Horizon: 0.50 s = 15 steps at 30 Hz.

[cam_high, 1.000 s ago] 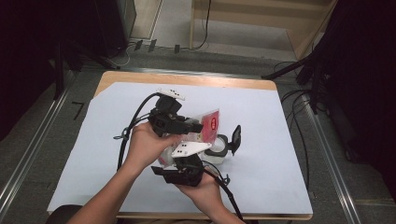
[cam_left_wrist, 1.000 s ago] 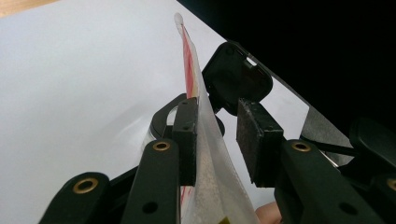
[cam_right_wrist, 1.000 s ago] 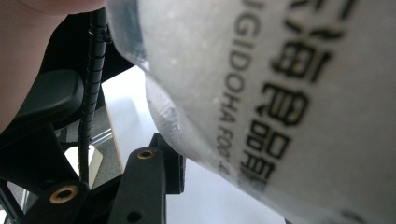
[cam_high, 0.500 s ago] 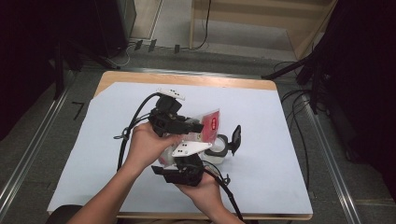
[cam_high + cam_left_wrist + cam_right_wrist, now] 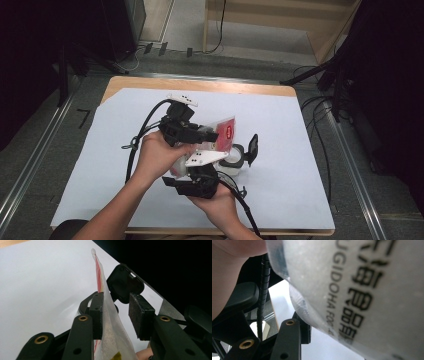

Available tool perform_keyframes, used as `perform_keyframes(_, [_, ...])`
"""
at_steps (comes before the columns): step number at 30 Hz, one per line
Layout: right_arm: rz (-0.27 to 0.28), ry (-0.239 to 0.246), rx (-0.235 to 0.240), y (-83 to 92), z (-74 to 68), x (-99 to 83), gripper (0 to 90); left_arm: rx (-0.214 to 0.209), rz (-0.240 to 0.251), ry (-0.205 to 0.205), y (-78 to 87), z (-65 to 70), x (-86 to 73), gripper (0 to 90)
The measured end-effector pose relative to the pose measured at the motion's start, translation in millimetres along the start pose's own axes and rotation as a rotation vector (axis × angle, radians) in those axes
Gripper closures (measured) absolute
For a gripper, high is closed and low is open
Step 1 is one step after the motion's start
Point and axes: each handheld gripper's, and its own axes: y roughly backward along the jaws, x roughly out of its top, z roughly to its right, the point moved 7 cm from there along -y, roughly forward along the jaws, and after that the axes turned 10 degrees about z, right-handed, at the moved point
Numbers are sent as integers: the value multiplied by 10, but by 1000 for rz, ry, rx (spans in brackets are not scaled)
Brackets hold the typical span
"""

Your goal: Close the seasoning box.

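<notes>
Meanwhile left hand-held gripper (image 5: 116, 315) just opening around bag (image 5: 110, 340); black-lidded container (image 5: 240, 155) beside.

Desk (image 5: 150, 82): wooden top under a white sheet (image 5: 300, 165).
Floor (image 5: 50, 150): grey, metal rails either side.
Behind: pale wooden frame (image 5: 280, 37), trailing cables (image 5: 320, 107).
Edges: dark.

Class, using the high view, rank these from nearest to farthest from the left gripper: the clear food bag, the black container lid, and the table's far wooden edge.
1. The clear food bag, right at the left gripper, between its jaws.
2. The black container lid, standing on edge to the right of the gripper.
3. The table's far wooden edge, beyond the white sheet, at the back.
</notes>
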Motion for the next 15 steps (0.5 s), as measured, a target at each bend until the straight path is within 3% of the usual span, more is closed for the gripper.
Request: perform_keyframes(15, [4,-11,-3,13,35,3,631,6,6,-6,2,23,0,654])
